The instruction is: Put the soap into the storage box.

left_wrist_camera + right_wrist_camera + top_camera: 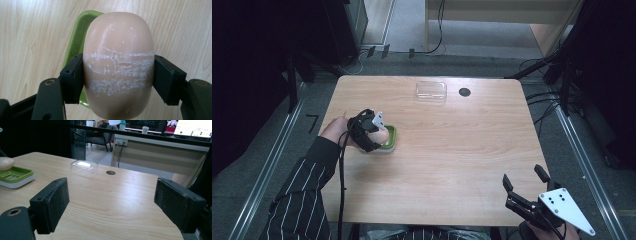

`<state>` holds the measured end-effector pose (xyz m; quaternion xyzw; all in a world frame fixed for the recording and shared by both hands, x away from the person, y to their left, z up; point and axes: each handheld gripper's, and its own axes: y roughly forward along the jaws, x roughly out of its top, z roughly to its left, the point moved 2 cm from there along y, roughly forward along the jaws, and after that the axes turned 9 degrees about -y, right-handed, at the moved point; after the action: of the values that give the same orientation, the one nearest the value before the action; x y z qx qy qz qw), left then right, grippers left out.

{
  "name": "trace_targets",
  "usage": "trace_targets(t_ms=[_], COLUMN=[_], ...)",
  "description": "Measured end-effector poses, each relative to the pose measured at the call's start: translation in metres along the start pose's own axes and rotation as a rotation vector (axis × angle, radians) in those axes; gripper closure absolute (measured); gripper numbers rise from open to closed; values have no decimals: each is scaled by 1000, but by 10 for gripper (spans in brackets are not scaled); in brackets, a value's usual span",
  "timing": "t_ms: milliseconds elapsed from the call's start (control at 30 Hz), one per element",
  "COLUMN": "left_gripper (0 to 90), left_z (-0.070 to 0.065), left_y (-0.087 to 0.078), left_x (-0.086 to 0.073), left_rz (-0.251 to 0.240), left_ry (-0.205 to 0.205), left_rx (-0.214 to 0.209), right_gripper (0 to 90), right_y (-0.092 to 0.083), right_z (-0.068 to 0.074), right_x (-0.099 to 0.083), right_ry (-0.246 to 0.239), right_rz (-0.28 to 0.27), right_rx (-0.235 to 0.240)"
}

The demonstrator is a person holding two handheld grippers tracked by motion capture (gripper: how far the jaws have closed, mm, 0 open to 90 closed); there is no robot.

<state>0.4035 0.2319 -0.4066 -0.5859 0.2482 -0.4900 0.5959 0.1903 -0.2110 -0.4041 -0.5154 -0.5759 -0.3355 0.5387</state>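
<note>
From the high view we see little of the soap (118, 65): the left gripper (371, 131) and hand cover it. In the left gripper view the jaws pinch its waist, over the green dish (79, 42) at the table's (452, 165) nine o'clock; most of the dish is hidden. The right gripper (524, 186) sits spread at five o'clock, clear lid (431, 91) at twelve.

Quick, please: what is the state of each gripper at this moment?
Left gripper: closed on the soap bar, above the green dish.
Right gripper: open, holding nothing.
</note>
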Motion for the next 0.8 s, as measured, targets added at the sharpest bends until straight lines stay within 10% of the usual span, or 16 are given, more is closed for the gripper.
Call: trace_targets(t_ms=[800], left_gripper=[337], left_z=[22], left_y=[25], left_x=[-2], left_rz=[-17], left_ry=[-5], left_rx=[-4], right_gripper=[133], right_y=[1], right_z=[0], right_x=[0], right_ry=[0], right_rz=[3], right_rx=[1])
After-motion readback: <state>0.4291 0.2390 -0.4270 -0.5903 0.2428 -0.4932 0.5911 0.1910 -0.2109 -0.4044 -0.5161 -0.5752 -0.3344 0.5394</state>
